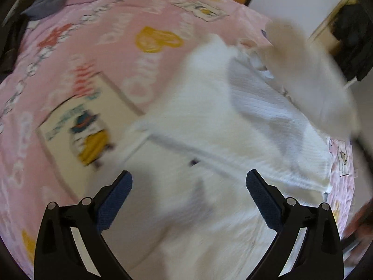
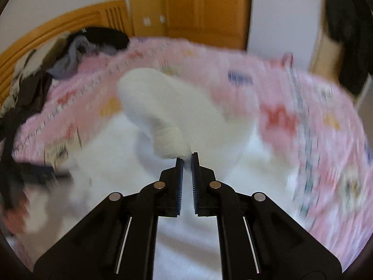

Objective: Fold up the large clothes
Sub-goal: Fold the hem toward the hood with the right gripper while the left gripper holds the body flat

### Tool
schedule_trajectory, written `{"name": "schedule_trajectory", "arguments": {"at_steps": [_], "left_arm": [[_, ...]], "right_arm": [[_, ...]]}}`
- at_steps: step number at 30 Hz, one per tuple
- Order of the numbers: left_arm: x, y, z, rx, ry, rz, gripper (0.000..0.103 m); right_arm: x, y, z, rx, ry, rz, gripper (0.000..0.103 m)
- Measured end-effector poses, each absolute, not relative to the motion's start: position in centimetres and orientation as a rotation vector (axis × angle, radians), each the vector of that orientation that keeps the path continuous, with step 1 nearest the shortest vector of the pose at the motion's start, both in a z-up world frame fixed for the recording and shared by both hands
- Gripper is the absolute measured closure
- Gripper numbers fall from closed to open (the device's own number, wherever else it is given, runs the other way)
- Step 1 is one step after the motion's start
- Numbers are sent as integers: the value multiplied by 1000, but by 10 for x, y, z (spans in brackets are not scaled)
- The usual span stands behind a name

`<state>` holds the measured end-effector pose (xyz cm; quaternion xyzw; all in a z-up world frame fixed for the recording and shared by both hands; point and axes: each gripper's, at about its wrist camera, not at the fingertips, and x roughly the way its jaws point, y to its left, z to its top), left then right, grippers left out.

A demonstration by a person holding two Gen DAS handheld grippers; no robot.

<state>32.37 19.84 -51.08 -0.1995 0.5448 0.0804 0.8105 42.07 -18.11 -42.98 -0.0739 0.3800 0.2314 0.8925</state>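
White garment on pink bed | our right tongs pinching its sleeve to fold inward | left tongs spread above it, empty

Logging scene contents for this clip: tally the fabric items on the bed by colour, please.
White garment: 1, its sleeve pinched in the right gripper
Pink patterned bedspread: 1
Dark clothes pile by the headboard: 1 heap, pieces too blurred to separate
Total: 3
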Motion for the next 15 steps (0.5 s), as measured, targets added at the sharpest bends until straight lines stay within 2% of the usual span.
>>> {"name": "schedule_trajectory", "arguments": {"at_steps": [4, 7, 9, 10, 11, 15], "left_arm": [[303, 206, -515, -449, 1187, 179, 8], [287, 202, -509, -418, 1196, 170, 8], [275, 197, -502, -381, 1189, 151, 8], [271, 196, -500, -366, 1187, 147, 8], [268, 192, -499, -343, 1187, 141, 8], [257, 186, -499, -321, 1182, 135, 8]], "right_arm": [[384, -195, -497, -211, 897, 401, 92], [369, -212, -528, -202, 1030, 339, 80], [355, -228, -528, -148, 1067, 300, 65], [346, -238, -520, -101, 1055, 275, 55], [339, -242, -509, -84, 1030, 250, 40], [335, -203, -466, -197, 884, 304, 25]]}}
